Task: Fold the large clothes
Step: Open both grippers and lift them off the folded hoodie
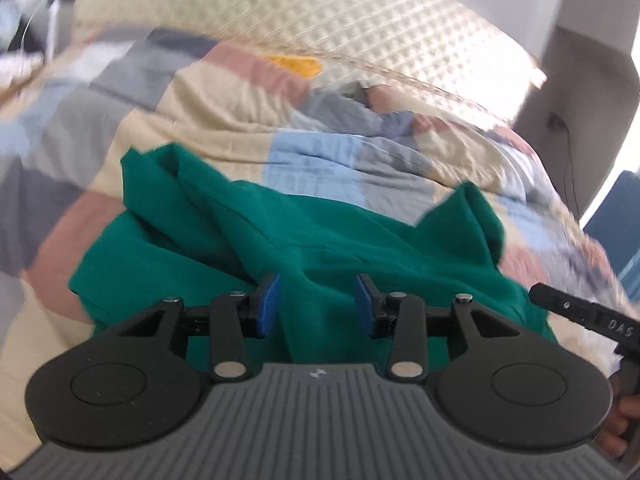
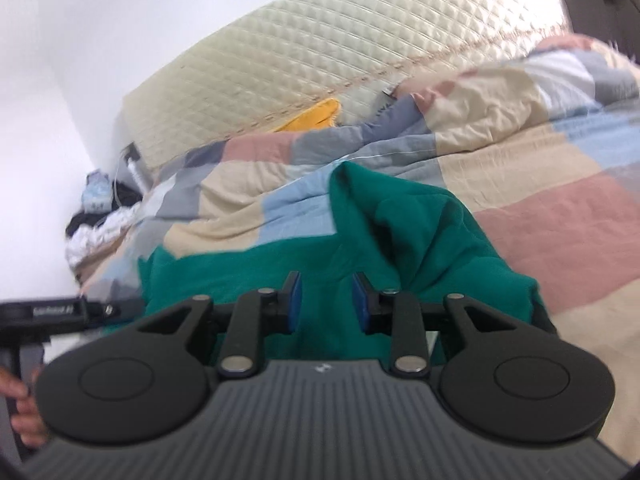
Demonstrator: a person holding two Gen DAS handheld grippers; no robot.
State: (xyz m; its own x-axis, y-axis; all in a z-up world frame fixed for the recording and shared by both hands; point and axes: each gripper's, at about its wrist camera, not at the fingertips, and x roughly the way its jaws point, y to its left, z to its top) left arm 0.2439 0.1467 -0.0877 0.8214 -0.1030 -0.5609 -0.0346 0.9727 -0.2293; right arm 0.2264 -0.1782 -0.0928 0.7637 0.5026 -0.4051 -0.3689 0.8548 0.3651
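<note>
Green garment (image 1: 304,248): large, teal-green, lying crumpled in loose folds on the bed, directly ahead of both tools; one corner stands up in a peak at its far edge in the right wrist view.

Left hand-held gripper (image 1: 318,304): blue pads (image 1: 269,305) apart, a fold of the green cloth seen in the gap between them; pads not pressing on it.

Right hand-held gripper (image 2: 326,302): blue pads (image 2: 295,300) apart by a narrower gap, green cloth seen behind and between; no grip on it.

Patchwork quilt (image 1: 208,120): cream, pink, grey and pale blue blocks, rumpled, covering the bed beneath the garment.

Quilted cream headboard (image 2: 320,52): behind the quilt.

Yellow item (image 2: 316,118): partly tucked between headboard and quilt.

Person's fingers (image 2: 24,420): at lower left edge of the right wrist view.
</note>
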